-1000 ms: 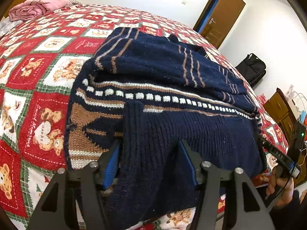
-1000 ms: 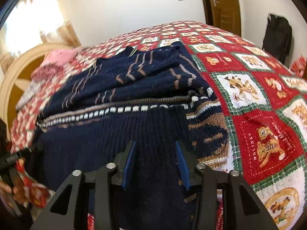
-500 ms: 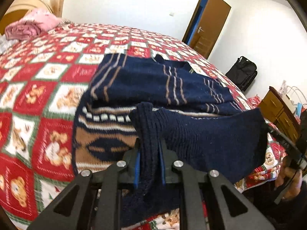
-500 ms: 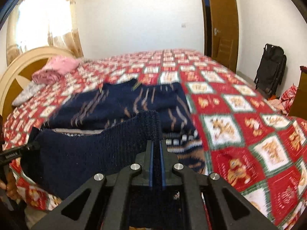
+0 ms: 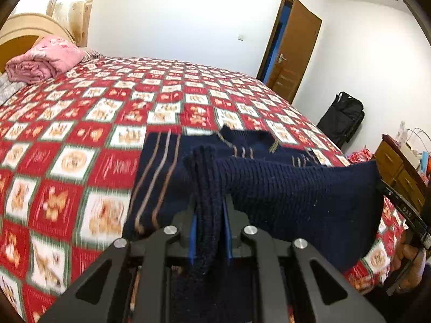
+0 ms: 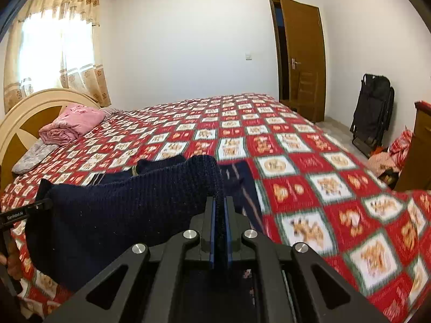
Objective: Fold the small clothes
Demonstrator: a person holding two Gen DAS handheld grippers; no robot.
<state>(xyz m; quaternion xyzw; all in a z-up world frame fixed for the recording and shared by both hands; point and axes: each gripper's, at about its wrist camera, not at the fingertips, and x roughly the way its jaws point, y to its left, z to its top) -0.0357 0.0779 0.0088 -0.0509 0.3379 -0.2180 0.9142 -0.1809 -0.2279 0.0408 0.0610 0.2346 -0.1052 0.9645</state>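
A navy knitted sweater [image 5: 296, 196] with tan stripes lies on the bed, its near ribbed hem lifted off the quilt. My left gripper [image 5: 208, 212] is shut on the hem's left end, the knit bunched between the blue pads. My right gripper [image 6: 219, 210] is shut on the hem's other end [image 6: 113, 215], which stretches away to the left in the right wrist view. The hem hangs taut between both grippers above the striped rest of the sweater [image 5: 159, 177]. The right-hand tool [image 5: 404, 210] and the hand holding it show at the right edge of the left wrist view.
The bed carries a red, white and green bear-pattern quilt [image 6: 309, 188]. A folded pink blanket [image 6: 72, 126] rests by the headboard [image 6: 24, 118]. A brown door [image 6: 304, 56], a black bag [image 6: 374, 107] and a wooden dresser [image 5: 398, 169] stand beyond the bed's right side.
Both grippers went from open around the hem to shut on it, then rose, lifting the hem off the quilt and covering the patterned band below.
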